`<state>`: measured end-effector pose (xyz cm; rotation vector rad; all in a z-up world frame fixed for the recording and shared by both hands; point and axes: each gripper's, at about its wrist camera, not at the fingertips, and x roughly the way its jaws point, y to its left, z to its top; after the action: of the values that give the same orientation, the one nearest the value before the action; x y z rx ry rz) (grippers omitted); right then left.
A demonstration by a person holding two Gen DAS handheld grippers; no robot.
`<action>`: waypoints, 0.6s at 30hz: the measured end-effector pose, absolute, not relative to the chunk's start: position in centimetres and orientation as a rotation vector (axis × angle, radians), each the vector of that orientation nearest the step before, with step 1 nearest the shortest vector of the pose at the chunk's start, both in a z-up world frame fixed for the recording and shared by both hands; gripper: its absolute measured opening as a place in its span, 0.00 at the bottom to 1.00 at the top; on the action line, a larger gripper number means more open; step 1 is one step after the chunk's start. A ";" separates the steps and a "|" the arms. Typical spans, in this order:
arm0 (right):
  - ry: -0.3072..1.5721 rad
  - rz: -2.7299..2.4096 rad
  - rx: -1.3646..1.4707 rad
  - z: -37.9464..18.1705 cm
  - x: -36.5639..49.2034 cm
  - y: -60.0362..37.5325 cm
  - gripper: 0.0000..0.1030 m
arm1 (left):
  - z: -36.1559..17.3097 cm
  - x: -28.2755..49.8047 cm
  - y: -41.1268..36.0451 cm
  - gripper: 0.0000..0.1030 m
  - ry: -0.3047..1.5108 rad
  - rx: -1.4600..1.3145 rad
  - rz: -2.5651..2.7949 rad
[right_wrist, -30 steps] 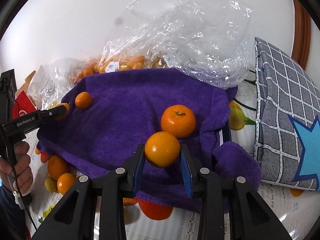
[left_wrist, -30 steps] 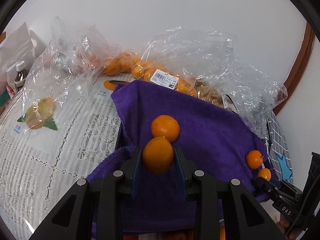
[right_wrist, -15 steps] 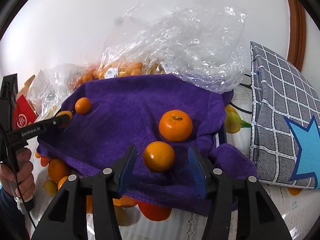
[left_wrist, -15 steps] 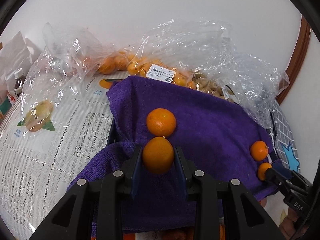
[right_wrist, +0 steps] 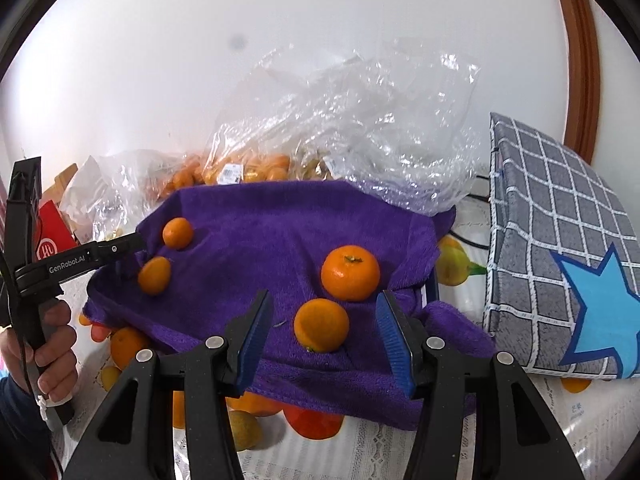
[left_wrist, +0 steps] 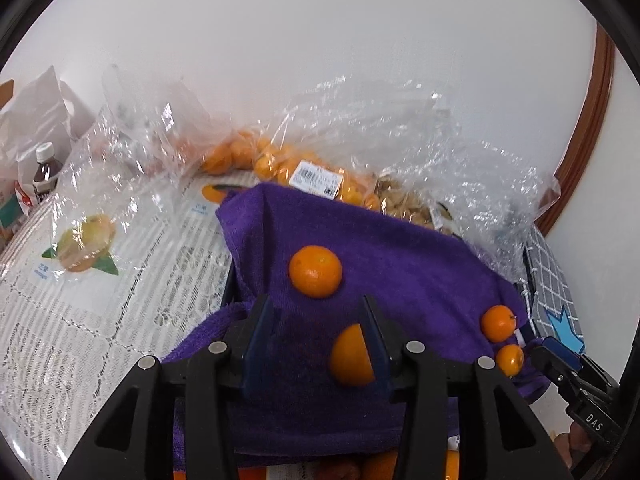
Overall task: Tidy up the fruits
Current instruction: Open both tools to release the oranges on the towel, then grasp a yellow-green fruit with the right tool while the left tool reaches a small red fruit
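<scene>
A purple towel [left_wrist: 400, 264] [right_wrist: 280, 240] holds several small oranges. My left gripper [left_wrist: 315, 308] has its jaws opening; an orange [left_wrist: 350, 356] lies on the towel between them, against the right finger and clear of the left pad. Another orange [left_wrist: 316, 271] rests just beyond. My right gripper [right_wrist: 324, 300] stands open over an orange [right_wrist: 321, 325] on the towel, with gaps on both sides. A larger orange [right_wrist: 351, 273] sits right behind it. In the right wrist view, the left gripper [right_wrist: 116, 248] is by two oranges [right_wrist: 154, 275] at the towel's left edge.
Clear plastic bags [left_wrist: 280, 160] [right_wrist: 340, 120] with several oranges lie behind the towel. A grey checked cushion [right_wrist: 560, 240] with a blue star stands on the right. More fruit [right_wrist: 316, 420] lies under the towel's front edge. A bottle [left_wrist: 44, 168] and a lace tablecloth [left_wrist: 80, 340] are on the left.
Both grippers held an orange a second ago. The right one opened first and left its orange on the towel, then rose slightly. The left one has just opened off its orange.
</scene>
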<state>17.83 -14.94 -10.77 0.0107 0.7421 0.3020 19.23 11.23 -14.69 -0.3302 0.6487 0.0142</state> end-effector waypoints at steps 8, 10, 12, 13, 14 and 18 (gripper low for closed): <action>0.720 0.286 0.063 -9.5 15.2 -14.9 0.52 | -13.8 17.0 12.0 0.41 0.533 -0.348 0.071; 0.720 0.285 0.033 -9.3 14.3 -14.5 0.52 | -13.6 16.3 12.1 0.41 0.511 -0.353 0.069; 0.723 0.293 0.018 -9.1 13.4 -14.2 0.52 | -13.3 15.6 11.9 0.41 0.496 -0.346 0.074; 0.727 0.301 0.018 -8.9 12.9 -14.2 0.52 | -13.3 15.2 11.8 0.40 0.492 -0.339 0.074; 0.730 0.308 0.015 -8.8 12.4 -14.2 0.52 | -13.2 14.9 11.6 0.40 0.494 -0.332 0.063; 0.724 0.327 -0.009 -8.3 10.7 -14.0 0.52 | -13.6 13.4 11.1 0.40 0.519 -0.318 0.019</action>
<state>10.73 -14.01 -8.33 -0.0087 0.7241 0.3269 13.39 11.11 -13.63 -0.3180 0.5193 0.0192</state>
